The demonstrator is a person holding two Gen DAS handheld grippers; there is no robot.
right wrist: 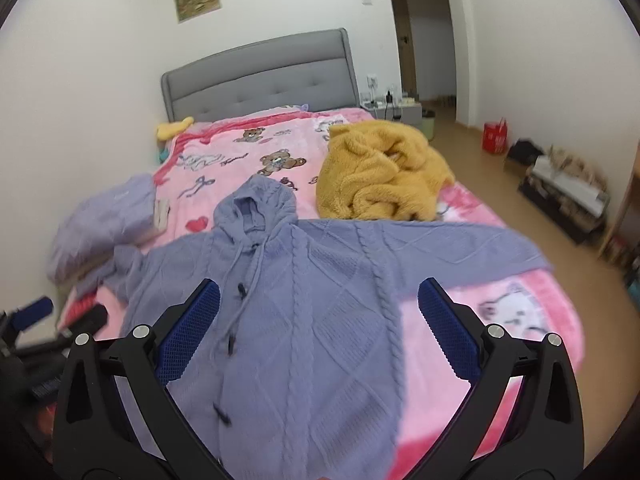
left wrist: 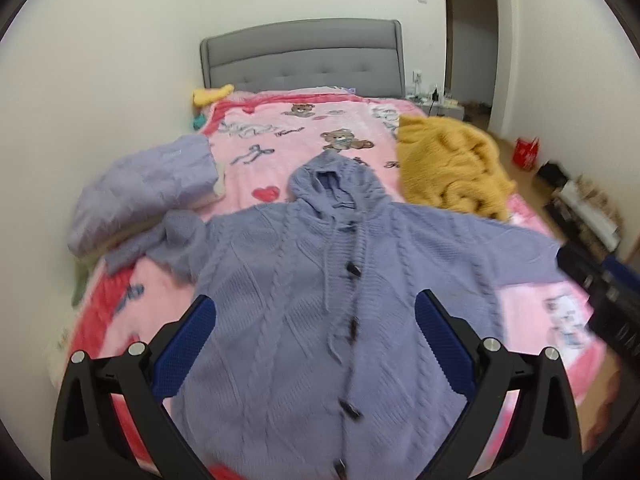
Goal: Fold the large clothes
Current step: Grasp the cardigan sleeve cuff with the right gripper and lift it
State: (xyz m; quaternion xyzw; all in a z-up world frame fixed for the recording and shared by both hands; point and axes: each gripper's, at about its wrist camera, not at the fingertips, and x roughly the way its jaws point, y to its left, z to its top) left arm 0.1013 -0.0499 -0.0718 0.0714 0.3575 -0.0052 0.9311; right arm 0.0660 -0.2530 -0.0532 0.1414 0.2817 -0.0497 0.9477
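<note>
The left wrist view showed a blurred dark gripper [left wrist: 600,292] at the right edge of the frame, over the end of the cardigan's outstretched sleeve, and it was too smeared to tell how far its fingers stood apart; the right wrist view showed instead the other gripper [right wrist: 36,316] at the lower left edge, dark with a blue pad, also blurred. Only the right wrist view took in the wooden floor [right wrist: 480,168] with the red bag [right wrist: 495,138] and the boxes along the wall at the right. In each view the camera's own gripper stood wide open, the left gripper [left wrist: 316,322] and the right gripper [right wrist: 319,308] both holding nothing, their blue pads apart above the knit. The blue hooded cardigan [left wrist: 288,300] lay flat and face up on the pink blanket [left wrist: 256,148], buttons closed, hood toward the grey headboard [left wrist: 304,60]. It filled the lower middle of both frames, directly between and beyond the open fingers (whether the pads touched the cloth could not be told). A yellow fleece garment [right wrist: 380,172] lay crumpled at the upper right of the cardigan, and a folded lilac garment [left wrist: 148,192] lay at its left.
</note>
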